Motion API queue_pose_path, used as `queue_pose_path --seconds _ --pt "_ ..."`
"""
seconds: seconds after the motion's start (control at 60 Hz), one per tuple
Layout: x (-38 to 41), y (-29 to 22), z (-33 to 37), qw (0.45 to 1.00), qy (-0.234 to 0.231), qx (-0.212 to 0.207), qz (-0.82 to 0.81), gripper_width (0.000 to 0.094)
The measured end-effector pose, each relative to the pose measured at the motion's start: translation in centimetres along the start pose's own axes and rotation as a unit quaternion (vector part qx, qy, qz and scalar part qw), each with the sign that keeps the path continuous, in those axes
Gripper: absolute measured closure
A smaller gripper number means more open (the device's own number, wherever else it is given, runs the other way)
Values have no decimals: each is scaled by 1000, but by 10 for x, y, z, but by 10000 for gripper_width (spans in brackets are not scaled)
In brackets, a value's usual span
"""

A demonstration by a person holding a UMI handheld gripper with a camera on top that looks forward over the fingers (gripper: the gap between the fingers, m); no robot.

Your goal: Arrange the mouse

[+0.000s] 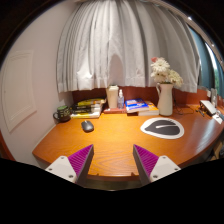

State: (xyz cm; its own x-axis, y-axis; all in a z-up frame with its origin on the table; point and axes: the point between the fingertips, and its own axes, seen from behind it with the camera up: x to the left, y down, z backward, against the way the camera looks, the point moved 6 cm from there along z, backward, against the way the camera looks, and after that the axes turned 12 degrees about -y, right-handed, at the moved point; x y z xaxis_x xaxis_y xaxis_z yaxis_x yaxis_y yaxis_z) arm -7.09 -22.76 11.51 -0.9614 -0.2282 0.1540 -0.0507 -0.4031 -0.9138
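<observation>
- Gripper (108, 163) low over the wooden table (110, 140), fingers spread wide, purple pads (81, 159) facing each other, nothing held and nothing touched between them.
- Bare tabletop just ahead of the fingers.
- Mouse (87, 126): small, dark, rounded, lying flat on the table well beyond the left finger, near the far edge.
- Mouse pad (163, 127): oval, dark with a pale rim, beyond the right finger, well apart from the mouse.
- Dark mug (62, 114) just beside the mouse, further left.
- White vase with flowers (164, 90) behind the mouse pad; books (137, 105) beside it.
- Pale curtains (120, 50) behind the table.
</observation>
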Motion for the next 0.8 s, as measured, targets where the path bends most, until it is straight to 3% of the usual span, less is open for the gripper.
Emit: queue_pose_path --seconds 0.3,0.517,0.8 --pt "64 30 -126 996 -49 76 -3 136" --pt "66 21 -203 992 -38 116 -10 144" --pt "57 -11 -281 991 -21 130 -5 138"
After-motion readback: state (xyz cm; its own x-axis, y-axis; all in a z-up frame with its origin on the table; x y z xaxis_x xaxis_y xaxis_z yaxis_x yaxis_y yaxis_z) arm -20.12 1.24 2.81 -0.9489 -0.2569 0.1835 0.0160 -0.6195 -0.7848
